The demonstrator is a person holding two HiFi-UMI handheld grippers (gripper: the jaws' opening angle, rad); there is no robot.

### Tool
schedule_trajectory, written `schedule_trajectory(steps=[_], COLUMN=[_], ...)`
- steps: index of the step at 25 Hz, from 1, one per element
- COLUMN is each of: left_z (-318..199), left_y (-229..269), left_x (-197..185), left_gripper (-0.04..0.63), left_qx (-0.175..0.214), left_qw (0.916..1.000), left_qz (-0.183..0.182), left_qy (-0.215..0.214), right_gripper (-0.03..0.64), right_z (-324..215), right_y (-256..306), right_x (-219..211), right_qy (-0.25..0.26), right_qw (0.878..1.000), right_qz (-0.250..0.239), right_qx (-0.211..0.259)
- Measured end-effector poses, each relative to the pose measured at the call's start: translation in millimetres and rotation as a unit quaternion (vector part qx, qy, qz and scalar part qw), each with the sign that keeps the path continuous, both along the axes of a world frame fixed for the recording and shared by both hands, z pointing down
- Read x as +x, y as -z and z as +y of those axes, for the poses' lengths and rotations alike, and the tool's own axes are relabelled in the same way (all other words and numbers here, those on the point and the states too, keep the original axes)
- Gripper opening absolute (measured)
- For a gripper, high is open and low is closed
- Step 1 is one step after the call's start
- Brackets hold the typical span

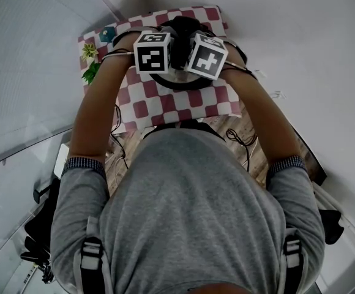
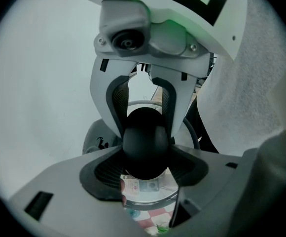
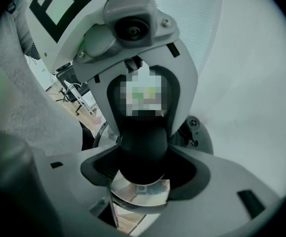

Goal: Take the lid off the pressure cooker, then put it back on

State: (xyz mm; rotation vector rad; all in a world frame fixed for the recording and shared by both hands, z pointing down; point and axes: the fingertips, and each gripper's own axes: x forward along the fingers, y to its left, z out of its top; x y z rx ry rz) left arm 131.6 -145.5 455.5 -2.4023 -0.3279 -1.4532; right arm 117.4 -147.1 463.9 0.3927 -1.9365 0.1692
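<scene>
Red-and-white checked cloth (image 1: 165, 106) covers the table on the far side, and the pressure cooker (image 1: 193, 86) sits near its middle. The left gripper (image 2: 145, 174) and right gripper (image 3: 143, 174) meet above it from opposite sides. Each has its jaws pinching the black knob (image 2: 144, 144) on the steel lid (image 2: 150, 190).

left tongs (image 1: 159, 54), right tongs (image 1: 200, 57) side by side over lid (image 1: 176, 76), checked cloth (image 1: 183, 103)

An office-like room is suggested: white walls (image 1: 300, 35), wood floor (image 1: 123, 149), and chairs (image 3: 69, 85) seen left of the right tongs (image 3: 143, 177).
</scene>
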Motion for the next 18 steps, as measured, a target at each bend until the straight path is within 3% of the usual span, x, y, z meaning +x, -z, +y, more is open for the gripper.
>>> schedule_trajectory(steps=[18], left_z=[11.5], left_y=[4.8], left_x=[-104.2], left_gripper=[0.299], left_qx=[0.018], left_qw=[0.9968], left_qz=[-0.02], left_qy=[0.075], right_gripper=[0.295], right_z=[14.3], right_y=[5.6], right_x=[-104.3], right_qy=[0.084], right_qw=[0.996], right_qz=[-0.009], right_qx=[0.013])
